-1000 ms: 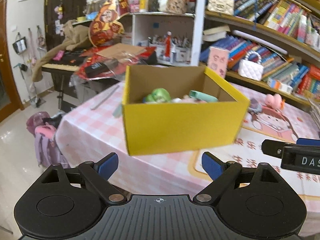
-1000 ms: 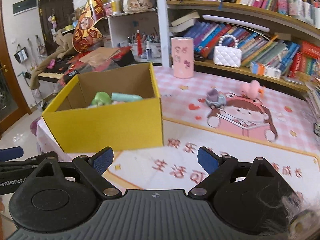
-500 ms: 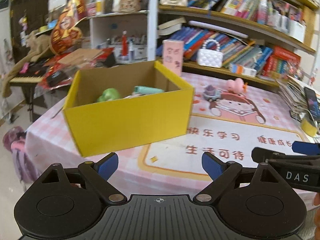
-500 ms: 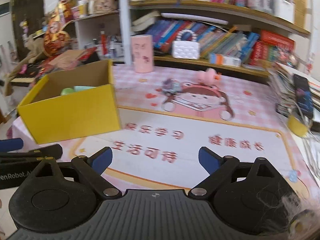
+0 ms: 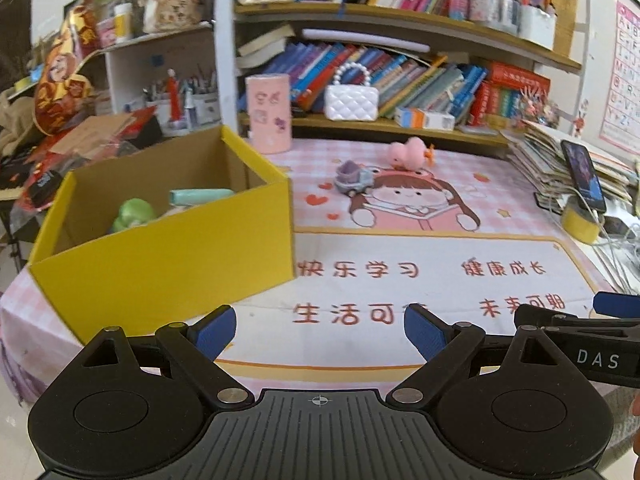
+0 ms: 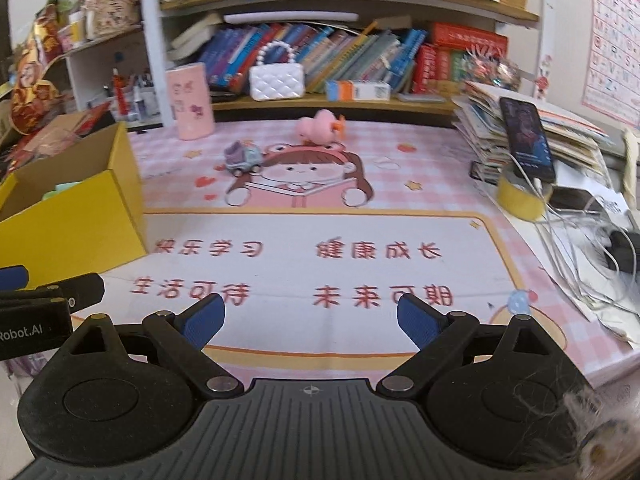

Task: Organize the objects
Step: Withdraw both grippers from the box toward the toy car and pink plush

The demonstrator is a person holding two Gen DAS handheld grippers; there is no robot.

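A yellow cardboard box (image 5: 168, 248) stands at the table's left end; it also shows in the right wrist view (image 6: 76, 216). Inside it lie a green toy (image 5: 134, 214) and a mint tube (image 5: 200, 195). A small purple toy truck (image 5: 354, 178) (image 6: 243, 157) and a pink plush toy (image 5: 410, 153) (image 6: 320, 126) sit on the pink mat, far side. A pink cylinder (image 5: 268, 114) (image 6: 189, 100) stands behind the box. My left gripper (image 5: 320, 326) is open and empty above the table's near edge. My right gripper (image 6: 310, 316) is open and empty, to the left gripper's right.
Bookshelves with a white quilted purse (image 6: 276, 80) run along the back. At the right are a stack of books with a phone (image 6: 526, 138) leaning on it, a yellow tape roll (image 6: 520, 196) and loose cables (image 6: 580, 248). Clutter lies left of the box.
Both views have swung to the right, from facing the yellow box to facing the middle of the mat. Both grippers stay open and empty.
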